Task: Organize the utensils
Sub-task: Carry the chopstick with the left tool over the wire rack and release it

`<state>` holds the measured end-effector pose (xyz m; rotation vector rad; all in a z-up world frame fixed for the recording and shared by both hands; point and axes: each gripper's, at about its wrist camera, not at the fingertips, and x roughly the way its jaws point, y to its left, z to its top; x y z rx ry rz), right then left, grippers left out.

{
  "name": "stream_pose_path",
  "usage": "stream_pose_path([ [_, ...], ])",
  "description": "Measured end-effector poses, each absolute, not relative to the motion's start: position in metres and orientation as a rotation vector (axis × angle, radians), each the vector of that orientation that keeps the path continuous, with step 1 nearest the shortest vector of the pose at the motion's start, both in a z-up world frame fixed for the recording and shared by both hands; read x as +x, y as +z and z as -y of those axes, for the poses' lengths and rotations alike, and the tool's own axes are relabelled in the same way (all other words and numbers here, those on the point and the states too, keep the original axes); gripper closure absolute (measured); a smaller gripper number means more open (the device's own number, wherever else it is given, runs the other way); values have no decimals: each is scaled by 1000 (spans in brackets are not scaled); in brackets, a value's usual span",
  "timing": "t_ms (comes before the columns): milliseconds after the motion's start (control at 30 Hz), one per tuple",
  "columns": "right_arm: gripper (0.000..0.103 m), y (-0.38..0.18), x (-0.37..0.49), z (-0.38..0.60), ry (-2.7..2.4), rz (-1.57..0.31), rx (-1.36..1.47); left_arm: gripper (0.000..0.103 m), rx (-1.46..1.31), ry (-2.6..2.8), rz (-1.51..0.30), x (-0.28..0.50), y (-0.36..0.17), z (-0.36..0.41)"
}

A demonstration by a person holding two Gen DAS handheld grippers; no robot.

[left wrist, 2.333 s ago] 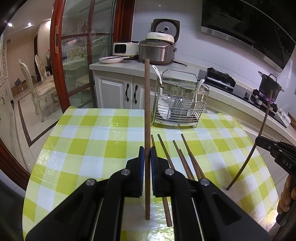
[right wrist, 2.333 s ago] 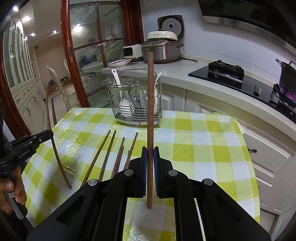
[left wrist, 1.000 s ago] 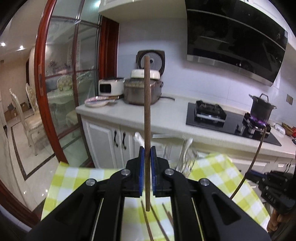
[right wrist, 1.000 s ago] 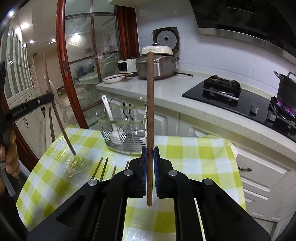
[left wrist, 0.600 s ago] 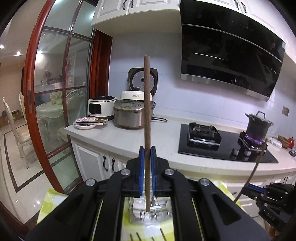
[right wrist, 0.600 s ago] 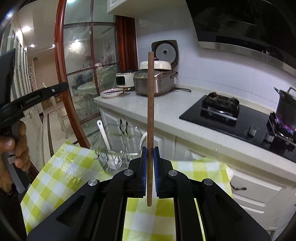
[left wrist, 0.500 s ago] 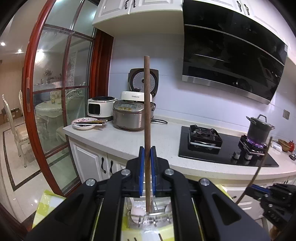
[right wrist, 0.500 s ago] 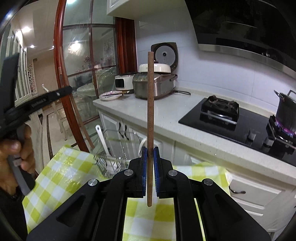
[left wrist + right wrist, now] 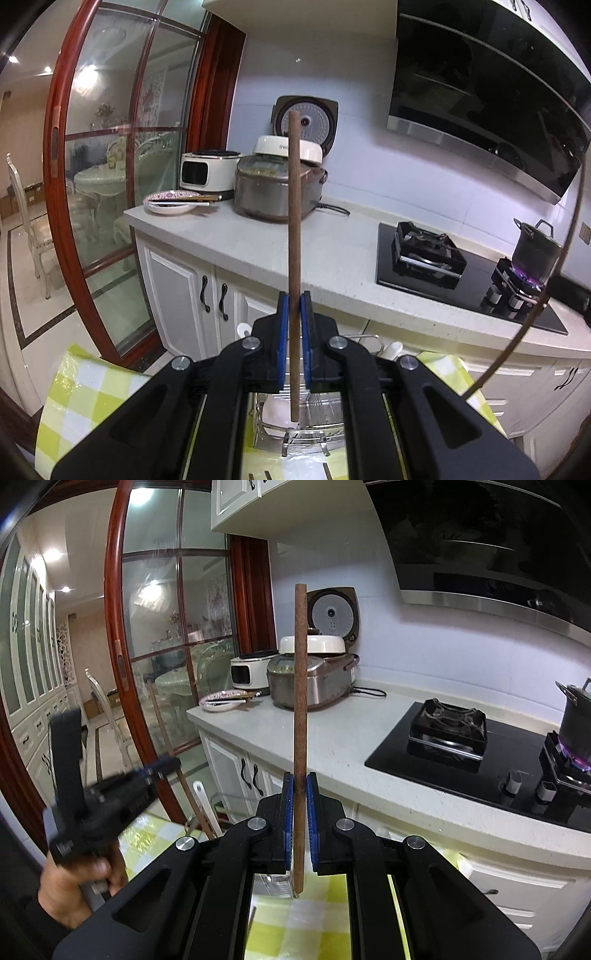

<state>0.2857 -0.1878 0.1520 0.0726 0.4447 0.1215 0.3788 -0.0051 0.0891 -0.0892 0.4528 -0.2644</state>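
**Both grippers hold a chopstick upright above the rack**

Left wrist view: the left gripper [image 9: 294, 306] is clamped on a brown chopstick [image 9: 294, 229], which stands upright between its blue pads [image 9: 283, 332]. The stick's top reaches up in front of the rice cooker [image 9: 275, 192] on the counter [image 9: 332, 262] ahead; its lower end hangs below the pads, over a white spoon bowl inside the wire rack [image 9: 306, 439]. The rack sits just under and ahead of the gripper, on the yellow checked tablecloth [image 9: 85, 398]. At the bottom edge, below the rack, the tips of loose chopsticks [image 9: 326, 470] show on the cloth. Far to the right a second thin stick [image 9: 546, 295] curves up the frame; what holds it is out of sight. Ahead and right are the black hob [image 9: 465, 284] and a pot [image 9: 535, 247] over a lit flame.

Right wrist view: the right gripper [image 9: 300, 794] is closed on its own chopstick [image 9: 300, 709], held upright between the pads, top end in front of the rice cooker [image 9: 314, 679]. Its lower tip hangs over the near part of the rack [image 9: 273, 884], which is mostly hidden by the gripper body. To the left and lower, blurred, the left gripper [image 9: 162, 766] appears in a hand [image 9: 74, 886], its chopstick [image 9: 177, 771] slanting down toward the rack beside a white spoon handle [image 9: 205, 805]
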Motion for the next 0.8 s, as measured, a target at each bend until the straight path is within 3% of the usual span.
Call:
stream_pose_path([
  [300,94,150,317,168,140,-433,91,96,-87,-265,-486,385,78,3],
  [700,93,103,355,168,137,-489,147,95,-101,-276,-520,386,65,-5],
  [800,94,89,363,168,140,-513,154,91,-100,-275,-525,385,64,-6],
])
